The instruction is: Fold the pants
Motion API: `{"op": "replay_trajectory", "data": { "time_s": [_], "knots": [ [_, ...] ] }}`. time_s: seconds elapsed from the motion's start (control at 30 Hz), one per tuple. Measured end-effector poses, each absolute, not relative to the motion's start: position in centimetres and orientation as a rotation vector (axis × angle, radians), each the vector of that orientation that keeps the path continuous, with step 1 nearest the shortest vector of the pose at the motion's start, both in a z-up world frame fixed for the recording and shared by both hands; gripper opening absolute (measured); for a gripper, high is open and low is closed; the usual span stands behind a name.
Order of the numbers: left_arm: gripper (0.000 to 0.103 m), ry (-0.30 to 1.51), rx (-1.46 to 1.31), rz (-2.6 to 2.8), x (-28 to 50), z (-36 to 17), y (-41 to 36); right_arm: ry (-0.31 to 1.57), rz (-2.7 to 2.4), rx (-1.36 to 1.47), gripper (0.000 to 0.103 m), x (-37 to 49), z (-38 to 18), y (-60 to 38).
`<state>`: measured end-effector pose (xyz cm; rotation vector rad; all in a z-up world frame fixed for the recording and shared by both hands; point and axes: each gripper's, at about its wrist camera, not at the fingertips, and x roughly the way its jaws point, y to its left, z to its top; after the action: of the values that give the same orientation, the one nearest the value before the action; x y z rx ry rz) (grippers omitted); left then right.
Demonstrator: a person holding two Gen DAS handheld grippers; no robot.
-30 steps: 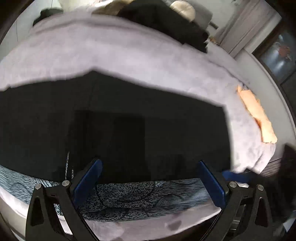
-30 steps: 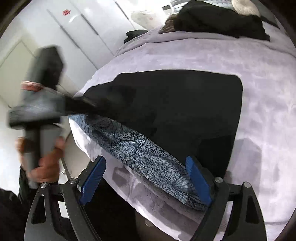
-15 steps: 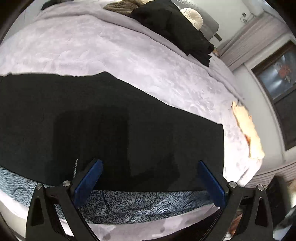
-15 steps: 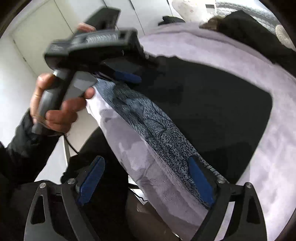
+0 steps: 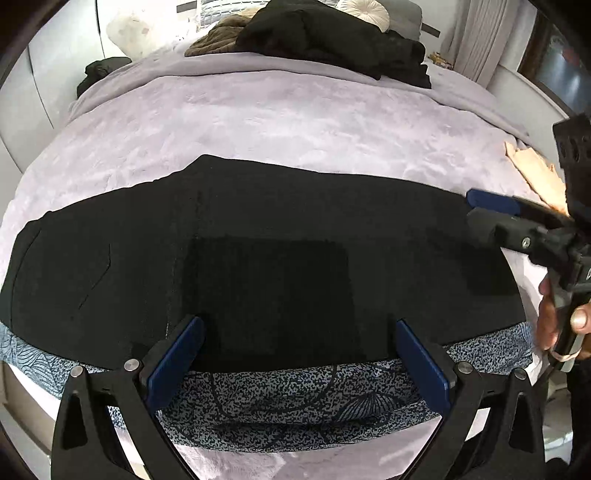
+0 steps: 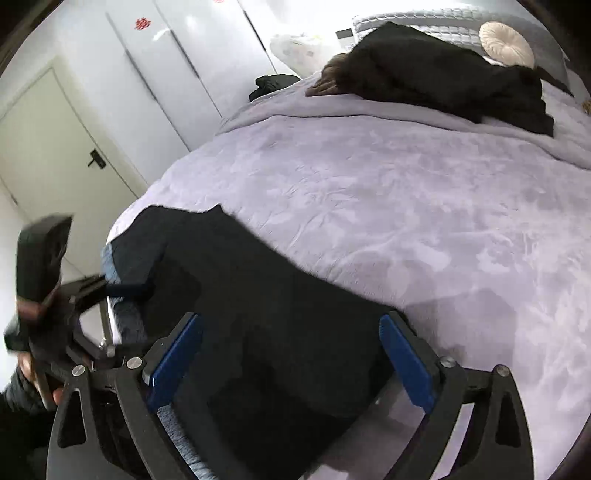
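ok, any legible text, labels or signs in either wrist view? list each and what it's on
No text can be read in either view.
Red sticker on the white wardrobe door: a mark or character, too small and blurred to read.
Second red mark at the top edge: cut off, unreadable.
Light mark on the right hand-held gripper, at the picture's edge: cut off, unreadable.
Black pants and bedspread: no print or label shows.

left gripper (image 6: 122, 288) blurred, pants (image 5: 258, 258) left end cut off

Pants (image 5: 258, 236) flat on bed (image 5: 295, 118) near front edge; clothes pile (image 5: 332, 40) behind, by pillow (image 5: 364, 11).
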<state>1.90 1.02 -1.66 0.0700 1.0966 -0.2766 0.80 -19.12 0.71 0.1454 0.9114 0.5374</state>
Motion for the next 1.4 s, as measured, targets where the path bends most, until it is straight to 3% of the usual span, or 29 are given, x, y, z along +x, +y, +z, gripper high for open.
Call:
{"op": "replay_trajectory", "data": {
  "time_s": [0.23, 0.4, 0.6, 0.8, 1.03, 1.13, 1.4],
  "knots": [
    [0.103, 1.064, -0.064, -0.305, 1.6, 0.3, 3.1, 0.868, 0.578, 0.080, 0.099, -4.2, 2.6, -17.6],
    [0.103, 1.174, -0.165, -0.233, 4.6, -1.6, 5.5, 0.930, 0.598, -0.078, 0.100, -8.9, 0.9, -15.9],
    [0.103, 1.050, -0.140, -0.270, 6.5, 2.5, 3.9, 0.938, 0.604, -0.120, 0.101, -11.3, 1.8, -15.5],
    [0.103, 1.200, 0.017, -0.153, 11.2, -3.0, 0.9, 0.936, 0.584, -0.077, 0.101, -10.7, 2.0, -15.1],
    [0.103, 1.028, -0.038, -0.079, 5.8, -0.1, 5.2, 0.893, 0.575, -0.090, 0.101, -10.8, 4.3, -15.5],
    [0.103, 1.101, -0.114, -0.033, 5.2, -2.2, 8.7, 0.872, 0.612, -0.066, 0.101, -9.4, 5.3, -14.5],
    [0.103, 1.039, -0.127, -0.063, 1.2, -3.0, 11.1, 0.924, 0.787, -0.190, 0.102, -3.8, 4.1, -6.2]
  ]
}}
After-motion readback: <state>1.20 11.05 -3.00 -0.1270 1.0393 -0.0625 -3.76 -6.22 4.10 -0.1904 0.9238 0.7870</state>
